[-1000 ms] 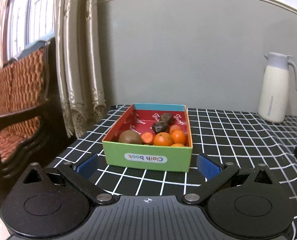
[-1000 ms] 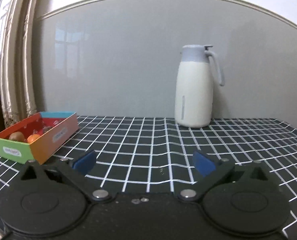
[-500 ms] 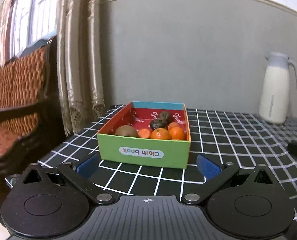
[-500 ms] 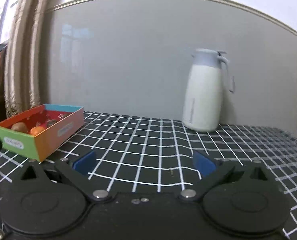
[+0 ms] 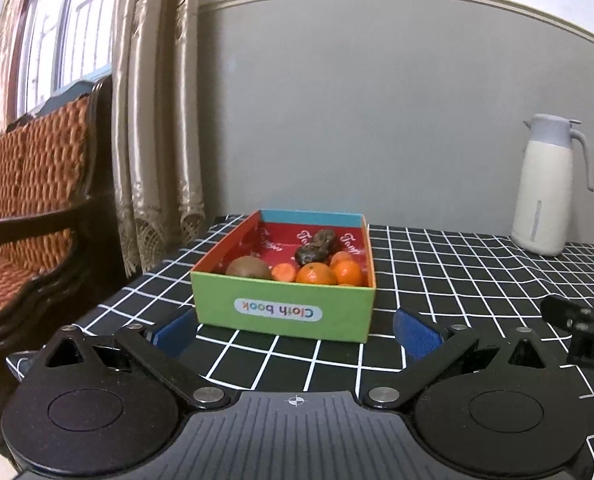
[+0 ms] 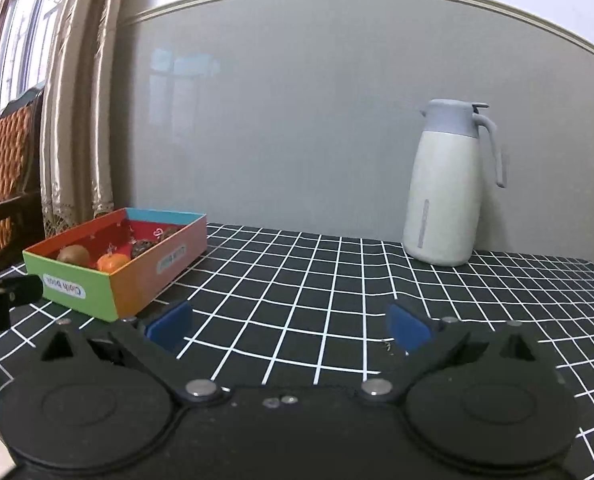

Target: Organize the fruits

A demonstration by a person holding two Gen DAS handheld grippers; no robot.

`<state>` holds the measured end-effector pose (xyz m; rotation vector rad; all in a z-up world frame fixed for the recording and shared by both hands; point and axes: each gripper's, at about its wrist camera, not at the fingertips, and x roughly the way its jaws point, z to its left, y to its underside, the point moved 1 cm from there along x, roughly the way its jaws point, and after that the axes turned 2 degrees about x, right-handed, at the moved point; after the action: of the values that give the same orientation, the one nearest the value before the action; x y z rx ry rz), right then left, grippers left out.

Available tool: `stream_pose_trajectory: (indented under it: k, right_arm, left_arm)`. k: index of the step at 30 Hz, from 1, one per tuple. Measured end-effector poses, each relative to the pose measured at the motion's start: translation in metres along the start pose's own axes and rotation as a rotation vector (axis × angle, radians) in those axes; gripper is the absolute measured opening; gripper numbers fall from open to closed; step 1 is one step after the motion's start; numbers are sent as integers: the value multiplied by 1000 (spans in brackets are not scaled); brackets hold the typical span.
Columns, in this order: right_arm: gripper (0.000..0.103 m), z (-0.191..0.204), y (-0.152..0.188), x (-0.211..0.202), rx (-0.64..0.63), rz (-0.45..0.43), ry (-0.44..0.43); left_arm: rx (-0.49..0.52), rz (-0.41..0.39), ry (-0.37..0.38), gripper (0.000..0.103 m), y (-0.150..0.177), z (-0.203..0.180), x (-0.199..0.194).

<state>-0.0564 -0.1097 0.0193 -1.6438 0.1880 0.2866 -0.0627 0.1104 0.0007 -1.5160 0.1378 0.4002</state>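
A colourful cardboard box (image 5: 285, 308) labelled "Cloth book" stands on the checked tablecloth, holding a kiwi (image 5: 248, 268), several oranges (image 5: 317, 274) and two dark wrinkled fruits (image 5: 317, 250). My left gripper (image 5: 295, 330) is open just in front of the box's green wall, holding nothing. In the right wrist view the box (image 6: 117, 268) sits at the left, and my right gripper (image 6: 289, 324) is open over bare cloth to the right of it, empty.
A white and grey thermos jug (image 6: 449, 184) stands at the back by the grey wall. The black-and-white checked tablecloth (image 6: 317, 280) covers the table. A wicker chair (image 5: 25, 208) and curtains (image 5: 157, 120) stand left of the table edge.
Both grippers have drawn back and lowered a little toward the near table edge, both still open. The right view has turned left, so the box shows more and the jug sits further right.
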Motion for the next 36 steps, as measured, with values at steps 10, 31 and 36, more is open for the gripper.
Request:
stream_pose_trajectory:
  k: [10,31,36]
  right_arm:
    - [103,-14,-2,-4,62,-1,-17]
    - [103,-12,-2,-5,59,-1,-22]
    - [103,-12,-2,-5,57,0,-21]
  left_arm:
    - [70,-54,2,103,-1,-15,-7]
    - [77,-57,-10,103,-2,-14,-9]
    - [77,-59,-10,103,-2,-15,-9]
